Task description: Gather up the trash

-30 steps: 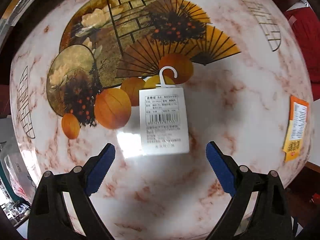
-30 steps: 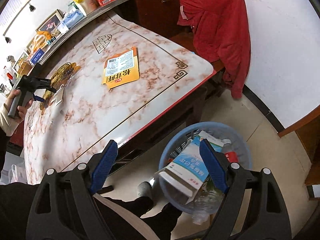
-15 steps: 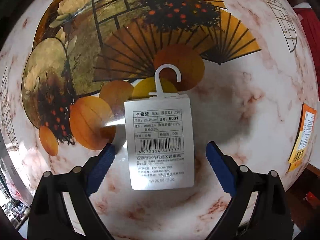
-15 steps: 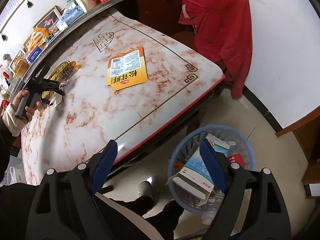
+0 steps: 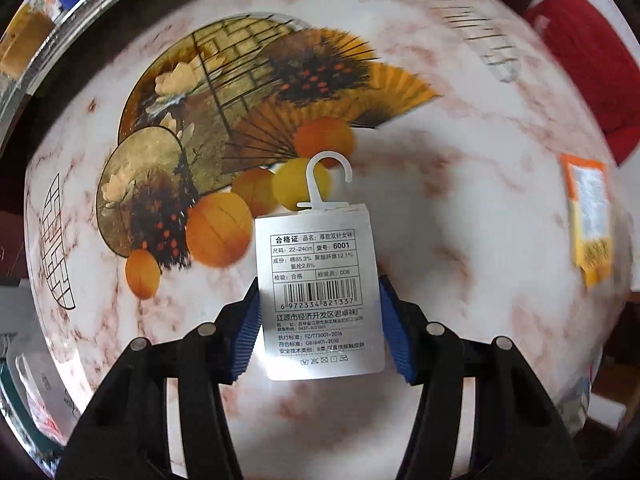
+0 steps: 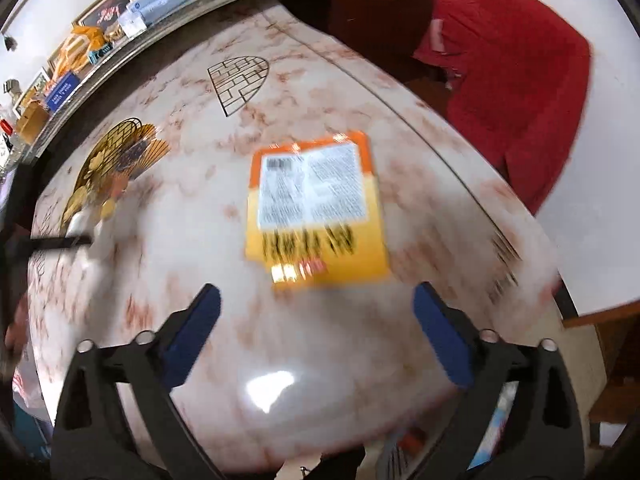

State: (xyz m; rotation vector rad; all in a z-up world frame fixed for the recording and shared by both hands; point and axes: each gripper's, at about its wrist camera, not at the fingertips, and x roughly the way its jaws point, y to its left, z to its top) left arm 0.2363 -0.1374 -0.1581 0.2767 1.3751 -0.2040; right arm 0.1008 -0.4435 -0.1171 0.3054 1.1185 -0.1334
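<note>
A white product tag with a plastic hook is held above the marble-patterned table. My left gripper is shut on the tag, its blue pads pressing both side edges. An orange and yellow snack wrapper lies flat on the table, also at the right in the left wrist view. My right gripper is open and empty, hovering just short of the wrapper. The left gripper and tag show small and blurred at the left of the right wrist view.
A red jacket hangs on a chair beyond the table's far right edge. A shelf with boxes and frames runs along the back. A painted fan and fruit picture decorates the table. The blue waste basket peeks below the table edge.
My left gripper closed on the tag and lifted it. My right gripper swung from over the waste basket up over the table toward the orange wrapper.
</note>
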